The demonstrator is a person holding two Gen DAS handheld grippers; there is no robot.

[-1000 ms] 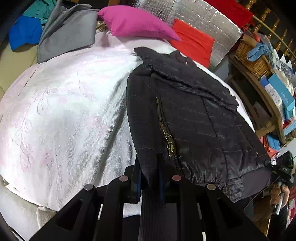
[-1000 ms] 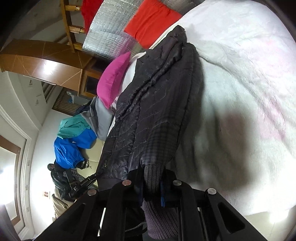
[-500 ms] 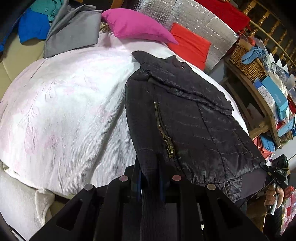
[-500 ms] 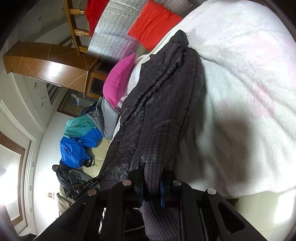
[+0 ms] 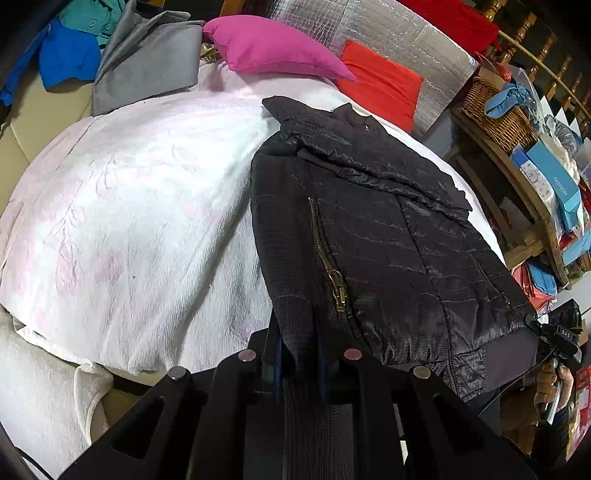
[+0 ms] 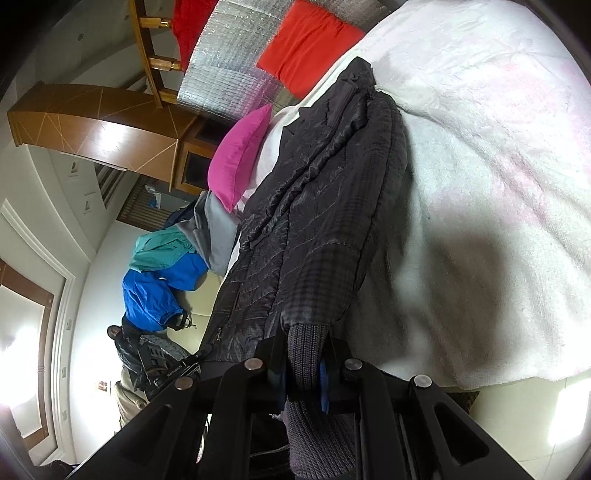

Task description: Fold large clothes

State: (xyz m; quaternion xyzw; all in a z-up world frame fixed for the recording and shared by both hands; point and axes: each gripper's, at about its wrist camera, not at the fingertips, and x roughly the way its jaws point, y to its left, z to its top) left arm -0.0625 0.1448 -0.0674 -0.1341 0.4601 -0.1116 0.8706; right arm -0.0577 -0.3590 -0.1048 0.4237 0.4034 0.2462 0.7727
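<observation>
The left tongs [image 5: 299,354] are clamped on the ribbed hem of the black quilted jacket [image 5: 369,236], just left of the brass zipper [image 5: 327,258]; the fabric fills the narrow gap between the jaws. The right tongs [image 6: 303,373] are clamped on a grey ribbed knit cuff [image 6: 306,350] of the same jacket, with the knit bunched between the blue pads.

The jacket lies on a bed covered with a white and pale pink bedspread [image 5: 129,221]. A magenta pillow [image 5: 273,48], a red cushion [image 5: 380,81] and a silver quilted panel [image 5: 399,33] stand at the top of the left wrist view. Grey, teal and blue garments [image 5: 110,48] are piled at its upper left. A wooden shelf [image 5: 517,173] with a wicker basket and boxes occupies the right edge.

In the left wrist view the jacket runs from the tongs at bottom centre up to the collar near the upper centre, filling the right half of the bed. In the right wrist view it runs from the tongs at bottom centre up towards the red cushion.
</observation>
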